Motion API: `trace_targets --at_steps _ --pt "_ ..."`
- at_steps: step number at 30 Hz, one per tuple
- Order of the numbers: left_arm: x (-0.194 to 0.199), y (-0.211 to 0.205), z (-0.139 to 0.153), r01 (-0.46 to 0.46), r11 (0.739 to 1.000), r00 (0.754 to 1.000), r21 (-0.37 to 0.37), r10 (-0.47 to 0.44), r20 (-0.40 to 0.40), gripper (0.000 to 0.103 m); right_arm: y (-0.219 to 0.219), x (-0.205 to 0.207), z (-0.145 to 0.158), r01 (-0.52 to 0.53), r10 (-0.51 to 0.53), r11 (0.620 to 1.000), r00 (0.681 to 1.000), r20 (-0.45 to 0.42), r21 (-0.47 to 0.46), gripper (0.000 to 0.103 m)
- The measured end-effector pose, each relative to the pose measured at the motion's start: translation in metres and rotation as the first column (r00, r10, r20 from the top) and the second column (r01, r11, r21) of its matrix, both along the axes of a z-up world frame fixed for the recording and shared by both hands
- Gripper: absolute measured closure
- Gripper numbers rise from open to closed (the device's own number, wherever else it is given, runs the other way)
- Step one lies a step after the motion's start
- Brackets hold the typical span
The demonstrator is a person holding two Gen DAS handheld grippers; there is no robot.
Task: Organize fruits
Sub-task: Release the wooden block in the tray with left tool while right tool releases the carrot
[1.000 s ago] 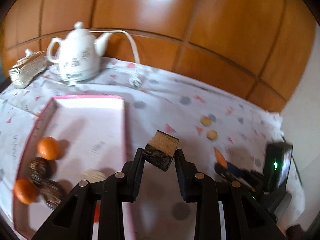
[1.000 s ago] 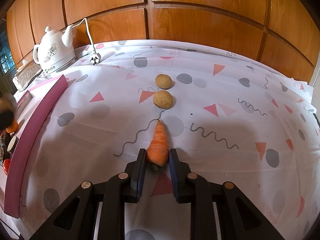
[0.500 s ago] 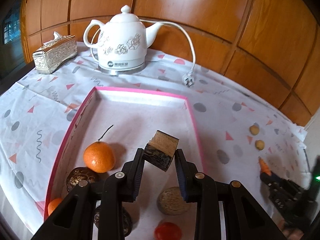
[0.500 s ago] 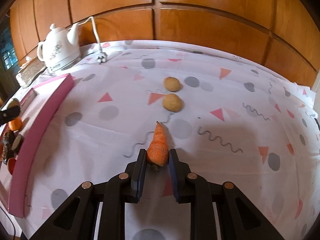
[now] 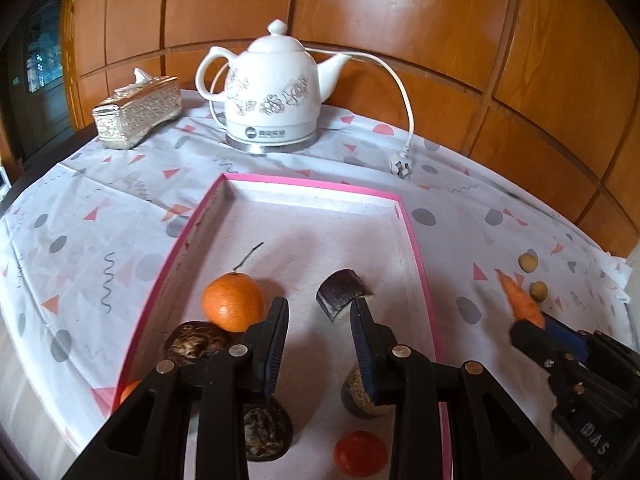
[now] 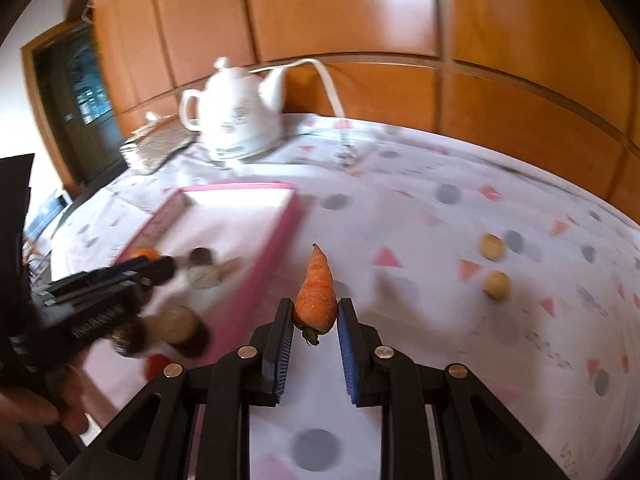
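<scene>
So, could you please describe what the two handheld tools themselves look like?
Both match: the left tool and right tool have glossy black plastic arms with triangular cut-outs, silver rivets at the joints, and ribbed blue pads lining their fingers. White lettering marks the right one's body in the left view. No cables or sleeves show.
</scene>
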State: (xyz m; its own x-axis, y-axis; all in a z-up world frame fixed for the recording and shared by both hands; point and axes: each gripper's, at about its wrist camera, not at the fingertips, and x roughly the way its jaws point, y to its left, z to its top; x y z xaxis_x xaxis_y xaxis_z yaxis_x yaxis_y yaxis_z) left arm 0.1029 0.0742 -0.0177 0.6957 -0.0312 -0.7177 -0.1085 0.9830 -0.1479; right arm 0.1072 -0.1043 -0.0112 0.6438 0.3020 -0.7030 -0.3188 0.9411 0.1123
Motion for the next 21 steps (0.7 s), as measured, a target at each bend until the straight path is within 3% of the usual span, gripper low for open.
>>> trace_targets --at_steps 7,10,21 --pt "-0.014 0.007 0.007 -0.025 1.000 0.999 0.004 0.025 0.027 0.065 0.037 0.004 0.008 -0.087 0.087 0.996 0.996 -0.002 0.023 0.081" --pt "-0.019 0.012 0.009 -0.039 0.999 0.999 -0.014 0.040 0.035 0.057 0.048 0.005 0.010 -0.113 0.113 0.993 0.994 -0.009 0.037 0.081" --pt "-0.029 0.031 0.010 -0.091 0.995 0.995 -0.036 0.093 0.035 0.056 0.071 0.018 0.005 -0.145 0.149 0.987 0.987 -0.063 0.074 0.081"
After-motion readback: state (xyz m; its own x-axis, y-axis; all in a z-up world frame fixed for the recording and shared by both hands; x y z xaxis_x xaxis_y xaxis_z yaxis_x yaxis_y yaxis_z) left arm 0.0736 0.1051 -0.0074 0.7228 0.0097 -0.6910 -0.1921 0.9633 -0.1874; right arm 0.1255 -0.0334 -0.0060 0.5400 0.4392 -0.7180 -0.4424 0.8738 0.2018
